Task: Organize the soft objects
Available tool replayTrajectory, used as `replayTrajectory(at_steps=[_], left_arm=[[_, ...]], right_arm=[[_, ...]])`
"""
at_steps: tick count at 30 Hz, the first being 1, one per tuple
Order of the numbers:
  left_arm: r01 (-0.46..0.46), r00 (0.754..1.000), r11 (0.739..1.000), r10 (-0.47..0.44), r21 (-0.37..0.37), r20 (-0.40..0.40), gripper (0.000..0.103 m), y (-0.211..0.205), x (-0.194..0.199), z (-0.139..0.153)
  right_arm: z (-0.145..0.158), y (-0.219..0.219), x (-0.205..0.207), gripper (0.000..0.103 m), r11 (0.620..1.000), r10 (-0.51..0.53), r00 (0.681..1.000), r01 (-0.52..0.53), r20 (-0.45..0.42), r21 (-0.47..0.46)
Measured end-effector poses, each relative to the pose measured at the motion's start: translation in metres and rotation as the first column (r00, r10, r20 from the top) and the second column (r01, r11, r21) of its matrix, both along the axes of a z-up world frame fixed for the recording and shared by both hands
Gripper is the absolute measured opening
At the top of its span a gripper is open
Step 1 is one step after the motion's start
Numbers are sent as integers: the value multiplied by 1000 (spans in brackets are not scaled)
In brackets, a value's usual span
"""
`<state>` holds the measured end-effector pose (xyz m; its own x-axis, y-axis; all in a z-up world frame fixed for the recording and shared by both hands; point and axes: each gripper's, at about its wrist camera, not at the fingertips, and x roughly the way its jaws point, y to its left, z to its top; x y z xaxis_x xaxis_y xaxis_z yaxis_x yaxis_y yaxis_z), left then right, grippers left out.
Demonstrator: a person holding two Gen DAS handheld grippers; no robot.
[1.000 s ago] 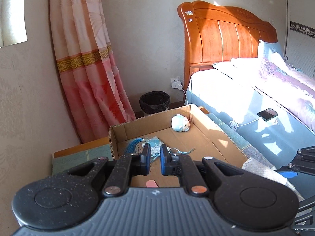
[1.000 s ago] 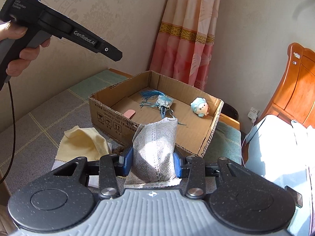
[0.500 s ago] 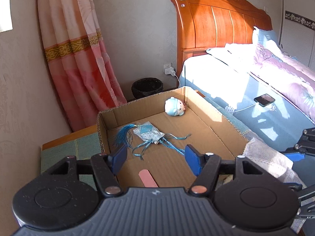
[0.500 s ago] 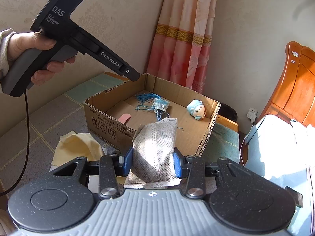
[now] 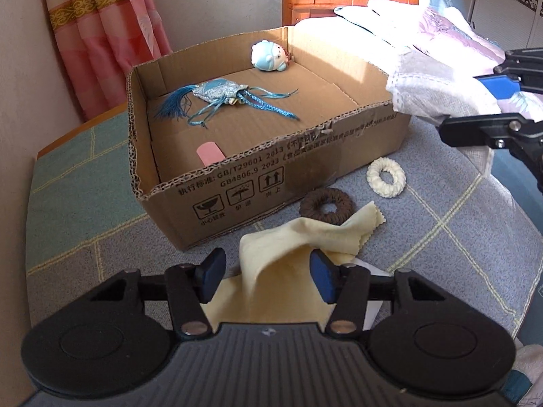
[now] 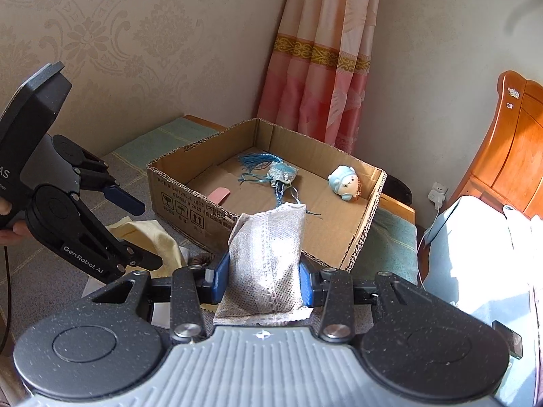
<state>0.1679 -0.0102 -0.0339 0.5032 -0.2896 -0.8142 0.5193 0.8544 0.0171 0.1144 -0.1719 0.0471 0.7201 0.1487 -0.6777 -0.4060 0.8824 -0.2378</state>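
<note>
Start at your left: the left gripper (image 5: pixel 264 276) sits low over the yellow cloth (image 5: pixel 288 247), its jaws closing with a raised fold of the cloth between them. The left pad still stands clear of the fabric, and the right pad looks to be at its edge, so nothing is gripped yet. Let the jaws finish on that ridge rather than on the flat part, and pinch high enough that you do not catch the white paper (image 5: pixel 368 300) underneath. Lift straight up before you travel, since the brown hair ring (image 5: pixel 326 207) lies partly under the cloth's far corner and could be dragged along.

Beyond it, the cardboard box (image 5: pixel 271 176) holds a blue tasselled pouch (image 5: pixel 217 91), a small blue plush toy (image 5: pixel 269 56) in the far corner and a pink strip (image 5: pixel 209 153) near the front wall. The open floor in the middle is probably your best drop spot.

To the right, a white hair ring (image 5: pixel 386 177) waits on the bedspread (image 5: pixel 458 244) beside the box. Your right gripper (image 6: pixel 261 279) is clamped narrow on a grey mesh sachet (image 6: pixel 268 261), held upright in front of the box's near corner. Keep it steady and out of the left hand's path.
</note>
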Motion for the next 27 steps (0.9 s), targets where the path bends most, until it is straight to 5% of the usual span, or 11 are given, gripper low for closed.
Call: replayTrajectory(at_steps=[5, 22, 25, 27], left_arm=[[-17, 1000, 1000, 17, -8, 11, 6, 4, -6, 1], [-34, 970, 995, 56, -96, 237, 2, 14, -6, 95], [5, 975, 998, 10, -67, 223, 18, 6, -3, 93], [-9, 979, 998, 21, -60, 203, 63, 6, -4, 81]], right_arm=[[3, 0, -5, 45, 1000, -1, 1000, 1, 11, -2], [8, 0, -7, 45, 1000, -2, 999, 2, 32, 5], [9, -1, -9, 45, 1000, -8, 999, 8, 38, 10], [10, -3, -11, 45, 1000, -10, 999, 9, 39, 13]])
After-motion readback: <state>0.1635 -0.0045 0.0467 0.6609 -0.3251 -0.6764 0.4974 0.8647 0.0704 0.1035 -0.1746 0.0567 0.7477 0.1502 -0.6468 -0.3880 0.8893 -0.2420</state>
